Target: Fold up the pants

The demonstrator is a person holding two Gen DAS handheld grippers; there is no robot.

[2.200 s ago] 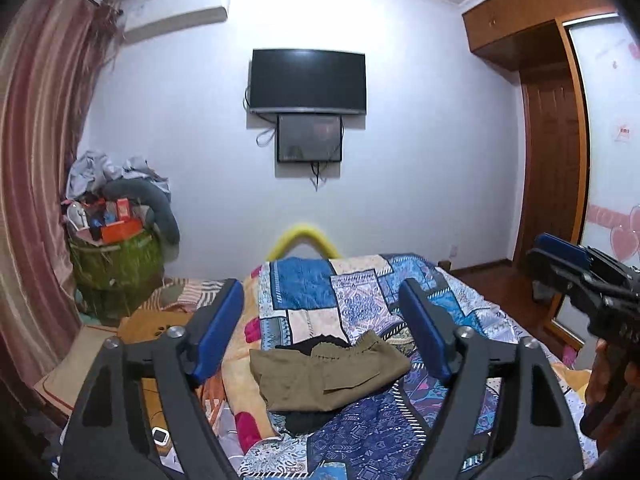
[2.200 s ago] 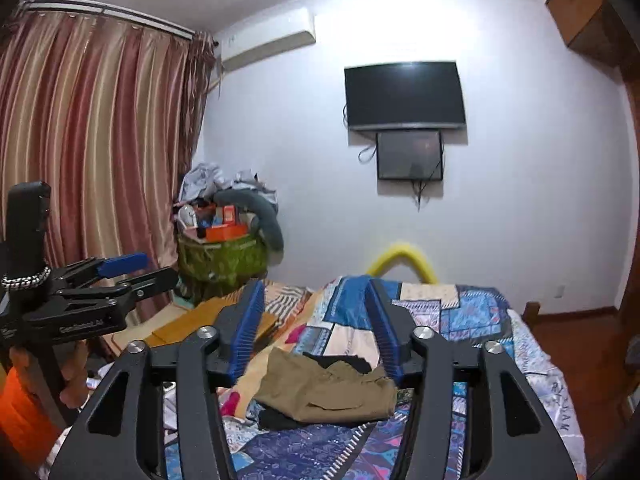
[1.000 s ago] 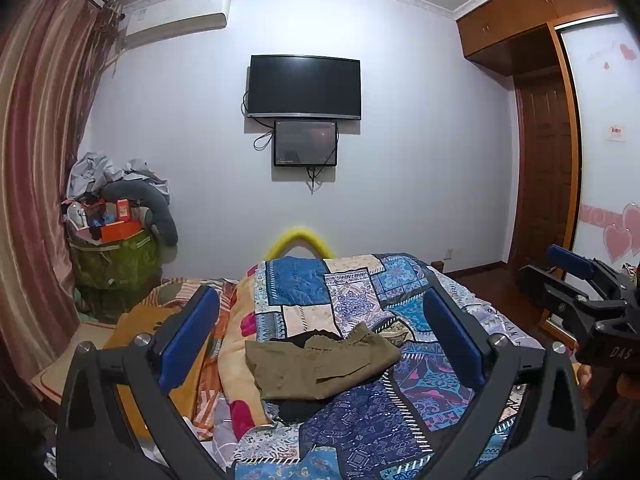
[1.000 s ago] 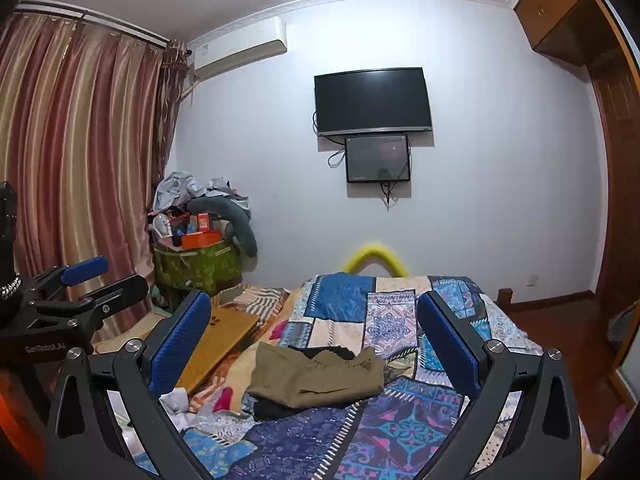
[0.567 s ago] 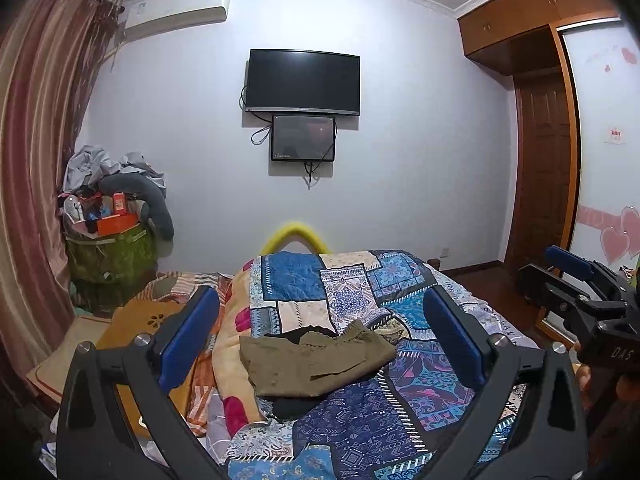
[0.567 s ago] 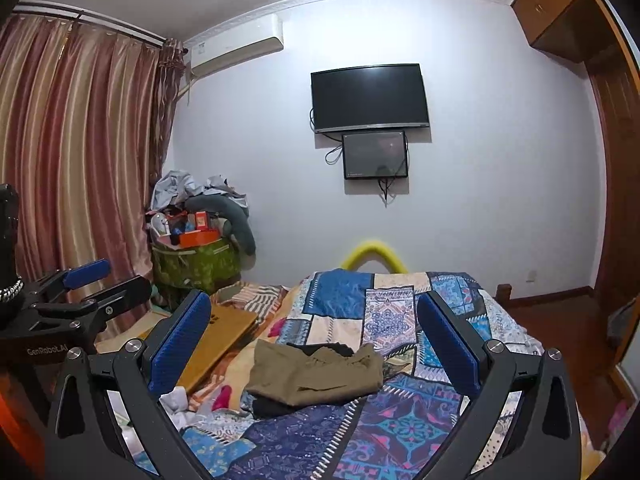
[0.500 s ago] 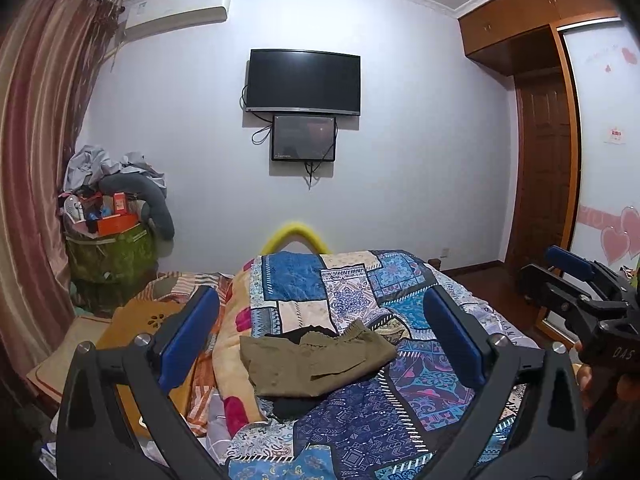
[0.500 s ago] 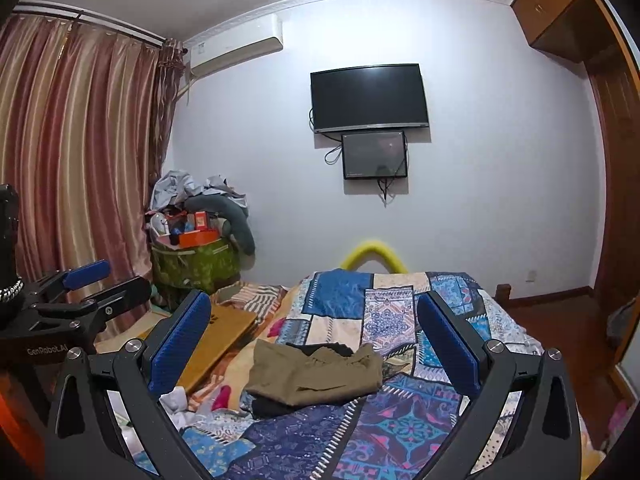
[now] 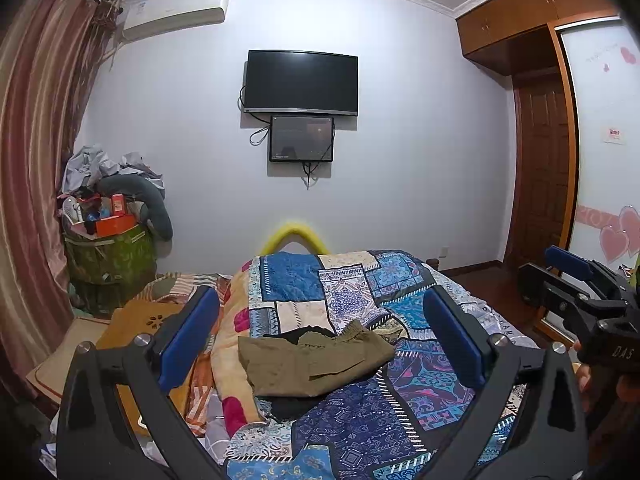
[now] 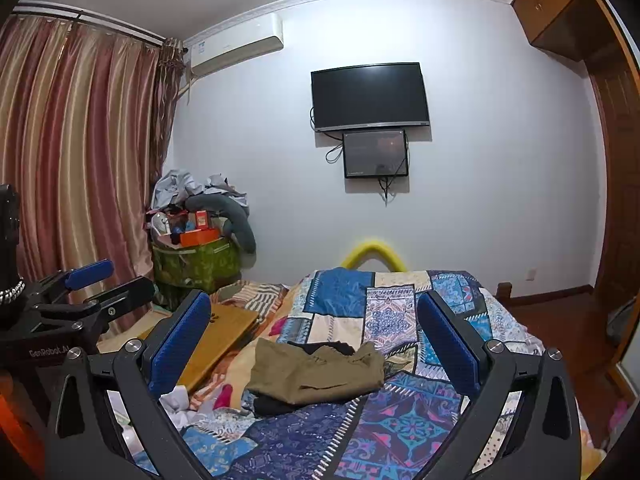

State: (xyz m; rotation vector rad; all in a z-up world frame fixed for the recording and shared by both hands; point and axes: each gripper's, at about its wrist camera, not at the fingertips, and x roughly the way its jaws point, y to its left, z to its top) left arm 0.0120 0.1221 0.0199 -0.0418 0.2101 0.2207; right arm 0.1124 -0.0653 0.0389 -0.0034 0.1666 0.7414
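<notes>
- One pair of olive pants (image 9: 312,360), folded, lies mid-bed on the patchwork quilt (image 9: 360,420), atop one black garment (image 9: 296,406).
- Left gripper (image 9: 320,340): two blue fingers (image 9: 188,336) spread wide, empty.
- Right gripper (image 10: 316,344): two fingers (image 10: 448,344) likewise apart, empty.
- Two wall screens (image 9: 301,82).

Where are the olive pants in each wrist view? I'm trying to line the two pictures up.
Left wrist: the olive pants lie low and centre on the patchwork quilt, between the open fingers of the left gripper.
Right wrist: the pants lie low and centre, between the open fingers of the right gripper.
Shared landmark: the wall TV, above the pants.
</notes>
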